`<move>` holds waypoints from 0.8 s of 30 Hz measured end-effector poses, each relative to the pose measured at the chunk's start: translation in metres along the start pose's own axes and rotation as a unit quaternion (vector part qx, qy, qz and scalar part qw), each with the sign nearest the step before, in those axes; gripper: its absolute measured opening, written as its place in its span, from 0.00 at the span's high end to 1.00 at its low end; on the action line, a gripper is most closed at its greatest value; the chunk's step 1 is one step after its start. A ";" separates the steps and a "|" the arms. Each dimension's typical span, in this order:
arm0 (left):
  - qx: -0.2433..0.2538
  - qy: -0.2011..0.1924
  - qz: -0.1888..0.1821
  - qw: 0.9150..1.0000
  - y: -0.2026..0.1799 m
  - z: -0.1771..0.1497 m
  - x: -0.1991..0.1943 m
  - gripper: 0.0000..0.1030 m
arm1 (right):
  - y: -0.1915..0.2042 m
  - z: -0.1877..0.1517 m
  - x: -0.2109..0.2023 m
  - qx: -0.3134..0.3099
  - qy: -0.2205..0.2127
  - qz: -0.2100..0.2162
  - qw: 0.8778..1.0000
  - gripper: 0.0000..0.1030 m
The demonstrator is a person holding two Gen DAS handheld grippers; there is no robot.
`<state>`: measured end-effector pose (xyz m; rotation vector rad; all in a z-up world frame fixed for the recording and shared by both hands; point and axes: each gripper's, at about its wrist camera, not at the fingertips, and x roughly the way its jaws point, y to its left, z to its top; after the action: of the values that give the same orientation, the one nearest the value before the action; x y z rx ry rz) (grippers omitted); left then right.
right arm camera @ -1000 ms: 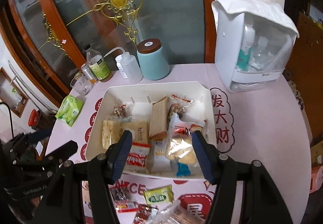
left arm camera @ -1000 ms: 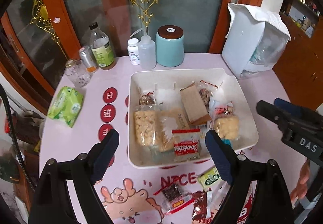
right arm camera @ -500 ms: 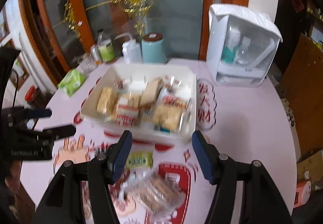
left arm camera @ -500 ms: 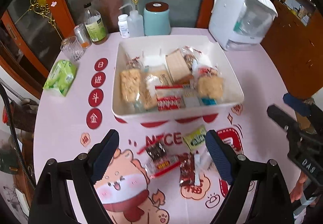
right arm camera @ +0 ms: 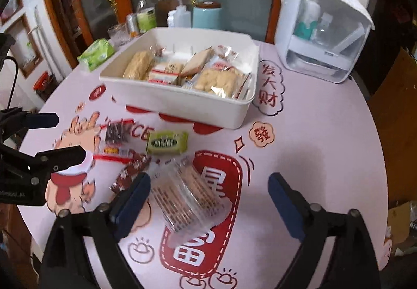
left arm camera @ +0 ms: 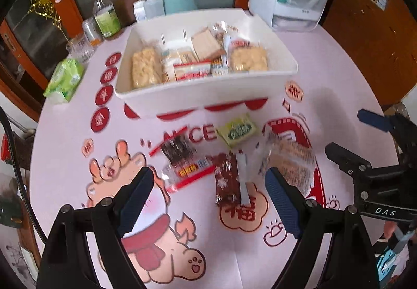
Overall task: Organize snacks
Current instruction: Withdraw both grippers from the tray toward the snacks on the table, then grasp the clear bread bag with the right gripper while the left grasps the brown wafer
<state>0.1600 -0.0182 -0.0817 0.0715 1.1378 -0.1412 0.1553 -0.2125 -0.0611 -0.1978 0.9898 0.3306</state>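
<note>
Snacks (right arm camera: 166,142) loose on worktop (right arm camera: 312,132) before white bin (right arm camera: 182,103); pickup step.
Right hand-held gripper (right arm camera: 208,197) just spread, over clear cracker pack (right arm camera: 187,195); left hand-held gripper (left arm camera: 208,197) spread, empty. Next: lower, pinch.

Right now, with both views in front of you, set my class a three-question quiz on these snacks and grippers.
1. True or false: the white bin is empty.
2. Which loose snack lies nearest the bin? A) green packet B) clear cracker pack C) dark red wrapper
3. Fill in: the right gripper hangs over the clear cracker pack with jaws ___.

Key: 1 false, it holds wrapped snacks; 2 A; 3 open, having just been opening, pads off the pack.
</note>
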 end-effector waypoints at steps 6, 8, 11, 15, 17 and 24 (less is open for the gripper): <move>-0.012 0.040 -0.023 0.999 0.001 -0.027 0.031 0.16 | 0.011 -0.013 0.025 -0.061 0.015 0.019 0.998 0.02; -0.019 0.053 -0.021 0.998 0.003 -0.036 0.043 0.16 | 0.015 -0.016 0.035 -0.081 0.020 0.027 0.996 0.02; -0.033 0.071 -0.025 0.997 0.008 -0.044 0.057 0.16 | 0.020 -0.019 0.050 -0.104 0.035 0.032 0.994 0.02; -0.039 0.081 -0.023 0.996 0.013 -0.051 0.067 0.16 | 0.030 -0.024 0.069 -0.138 0.058 0.035 0.988 0.02; -0.036 0.083 -0.017 0.996 0.013 -0.053 0.071 0.16 | 0.034 -0.026 0.079 -0.153 0.071 0.034 0.985 0.02; -0.029 0.089 -0.016 0.995 0.011 -0.053 0.083 0.16 | 0.038 -0.027 0.104 -0.157 0.100 0.042 0.982 0.02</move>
<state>0.1484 -0.0067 -0.1796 0.0132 1.3211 -0.1324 0.1724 -0.1668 -0.1637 -0.4843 1.1435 0.5538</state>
